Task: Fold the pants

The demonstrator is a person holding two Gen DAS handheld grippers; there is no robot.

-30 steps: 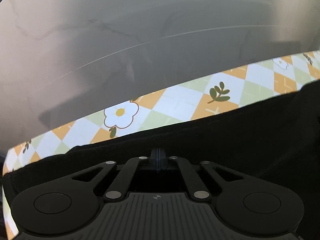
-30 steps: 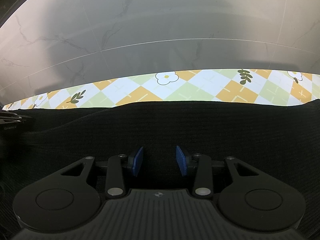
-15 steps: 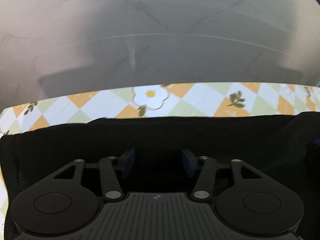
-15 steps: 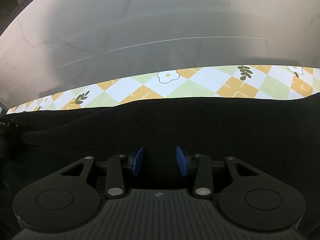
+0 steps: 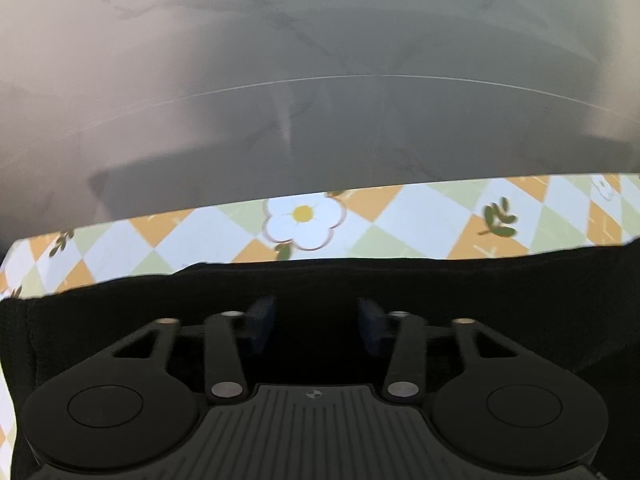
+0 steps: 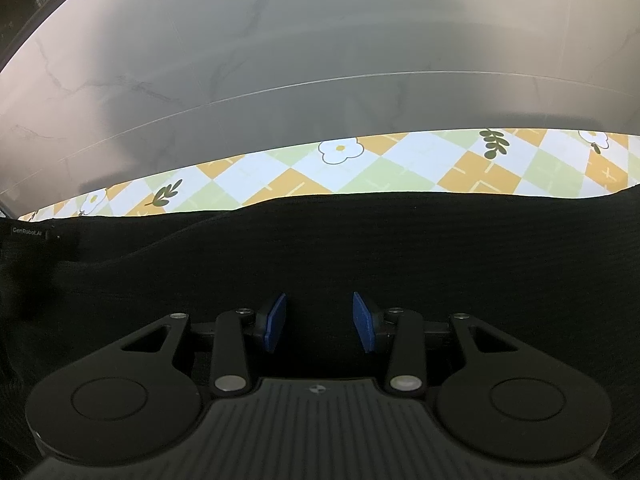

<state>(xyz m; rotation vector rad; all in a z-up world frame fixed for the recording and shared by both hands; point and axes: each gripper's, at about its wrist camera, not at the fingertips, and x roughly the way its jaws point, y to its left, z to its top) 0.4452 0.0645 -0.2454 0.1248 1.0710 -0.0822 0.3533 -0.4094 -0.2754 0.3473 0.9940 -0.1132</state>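
In your left wrist view, your left tongs [image 5: 316, 322] hang over the black pants [image 5: 480, 300]; the jaws are closing, yet the two blue pads [image 5: 260, 314] stand apart with only dark cloth below them, nothing pinched that you can make out; the pads are dim and hard to tell from the fabric. The pants fill the lower half and lie on the table [image 5: 224, 232], whose checked cloth with flowers shows only as a strip beyond their far edge; the picture is slightly blurred; the pants run out of view at the bottom and right. Beyond the table lies a grey marbled floor [image 5: 320, 80].

In your right wrist view, your right tongs [image 6: 320, 326] are released, pads [image 6: 276, 326] clearly apart above the pants [image 6: 400, 248], gripping nothing; the fabric's far edge is wavy, a fold ridge crossing at left. At the left border a dark block with a small label [image 6: 28, 232] is cut off; you cannot tell more. The table [image 6: 360, 180] again shows as a strip.
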